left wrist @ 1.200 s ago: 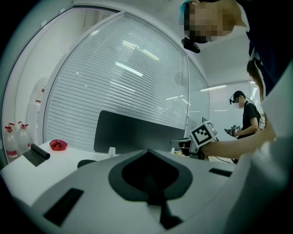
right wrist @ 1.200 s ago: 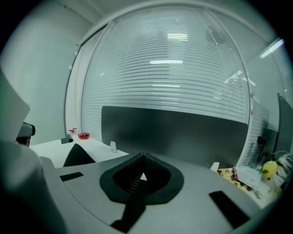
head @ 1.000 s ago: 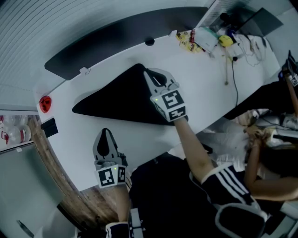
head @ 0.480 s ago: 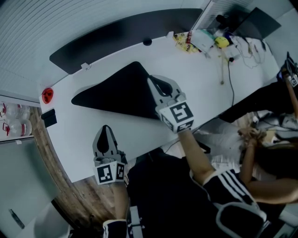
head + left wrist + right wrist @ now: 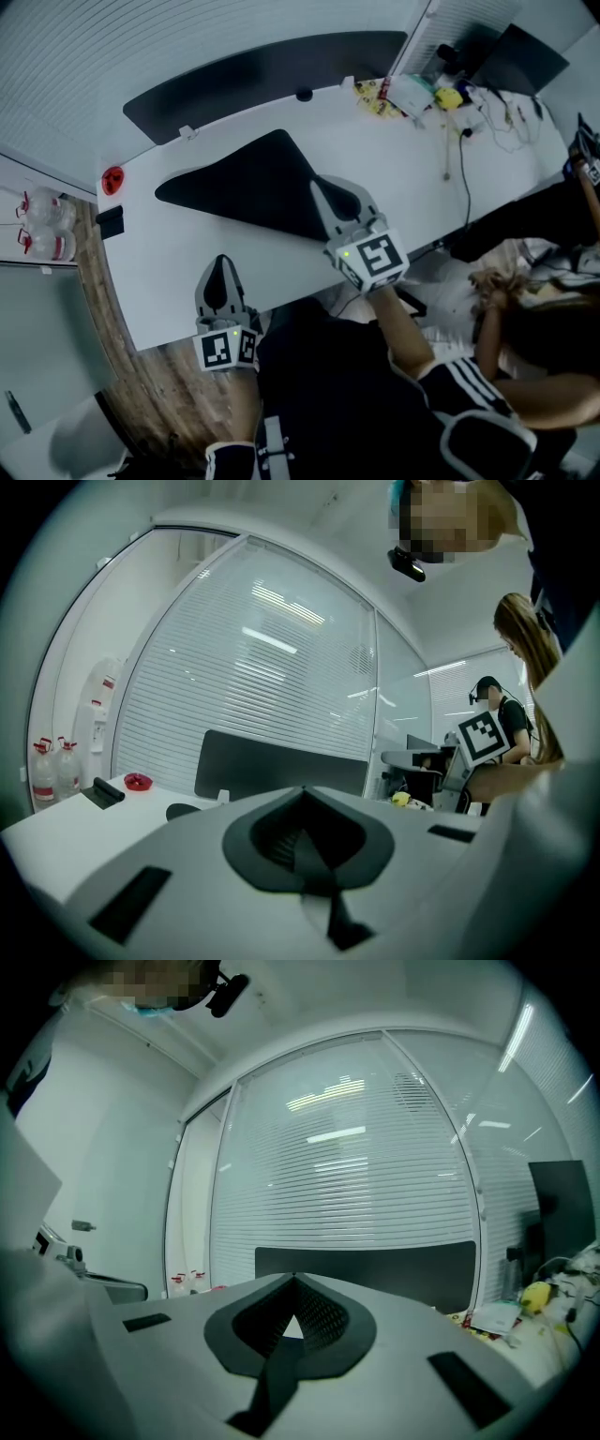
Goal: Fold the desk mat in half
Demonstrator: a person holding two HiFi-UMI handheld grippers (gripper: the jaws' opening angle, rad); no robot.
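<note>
While both pairs of jaws are pinched together and empty, the right gripper hovers over the right end of the black desk mat. The mat lies on the white table, long axis left-right. The left gripper is at the table's near edge, apart from the mat, which lies ahead of it. The right looks better placed to grab an edge.
</note>
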